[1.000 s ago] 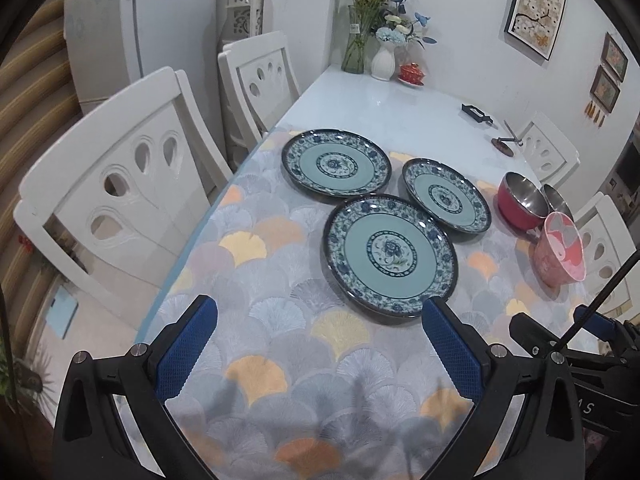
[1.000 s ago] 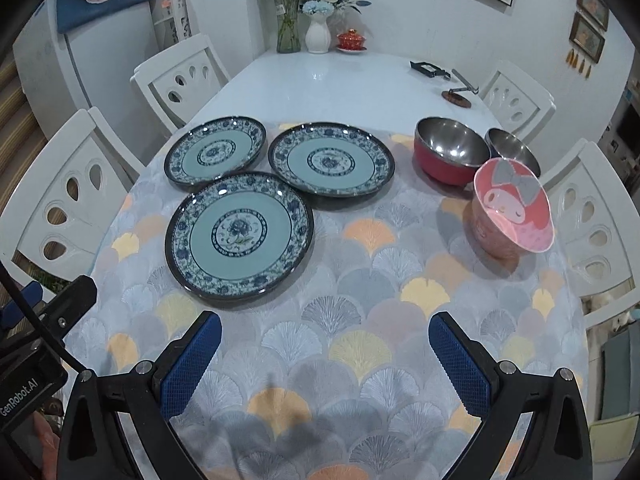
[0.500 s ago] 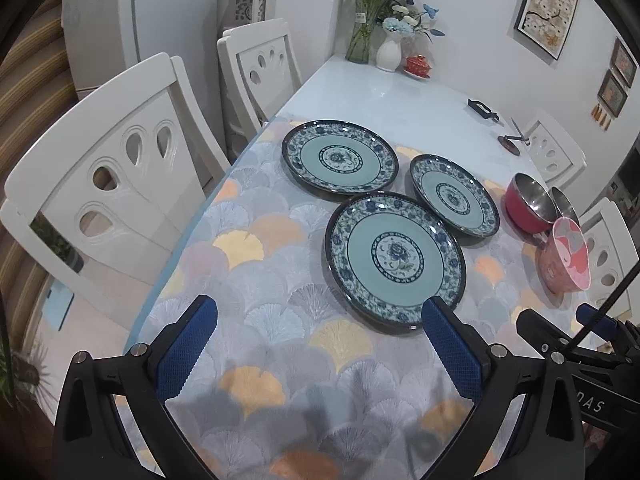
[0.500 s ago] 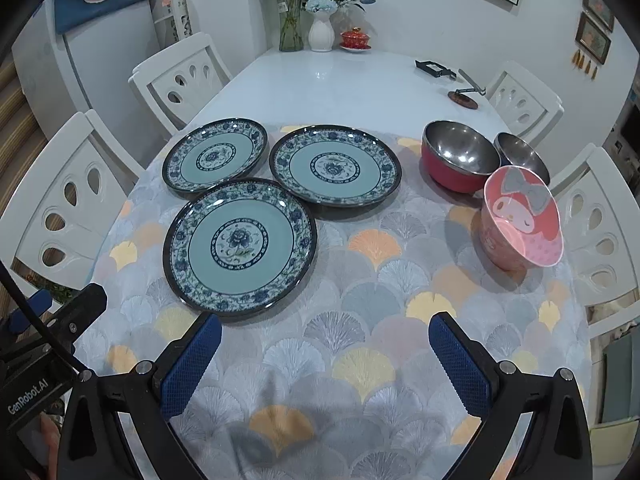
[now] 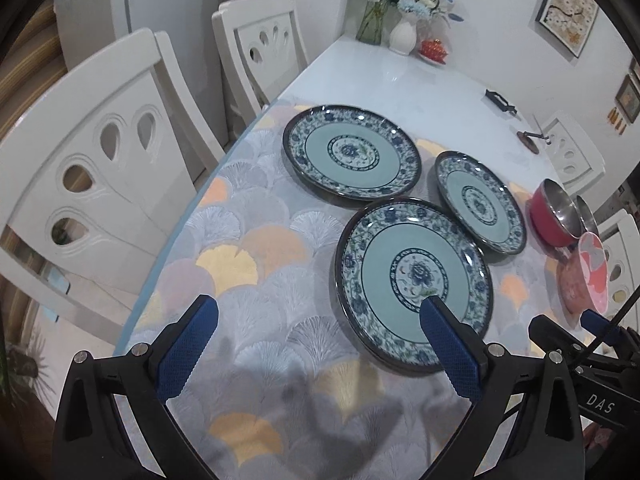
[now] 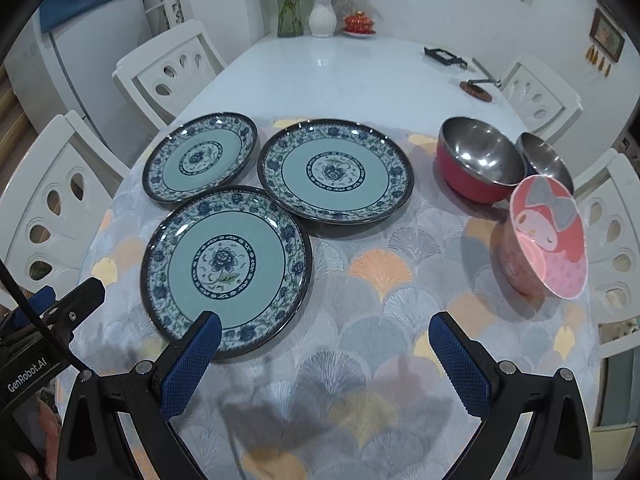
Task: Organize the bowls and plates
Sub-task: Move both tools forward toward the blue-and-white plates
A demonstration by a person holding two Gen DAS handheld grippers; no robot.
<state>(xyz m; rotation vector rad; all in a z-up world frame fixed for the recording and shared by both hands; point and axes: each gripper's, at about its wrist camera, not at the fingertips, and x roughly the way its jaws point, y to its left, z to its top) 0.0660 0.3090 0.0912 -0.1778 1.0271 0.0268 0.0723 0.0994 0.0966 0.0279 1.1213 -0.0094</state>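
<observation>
Three blue-patterned plates lie on the patterned cloth: a near plate, a far left plate and a far right plate. A red steel bowl, a second steel bowl and a pink cartoon bowl stand at the right. My left gripper is open and empty above the cloth, left of the near plate. My right gripper is open and empty, just in front of the near plate.
White chairs stand along both sides of the table. At the far end stand a glass vase with flowers, a white vase and a small red pot. Dark small items lie at the far right.
Both grippers have moved forward towards the plates, which now look closer. Both stay open. No plate or bowl has moved.
</observation>
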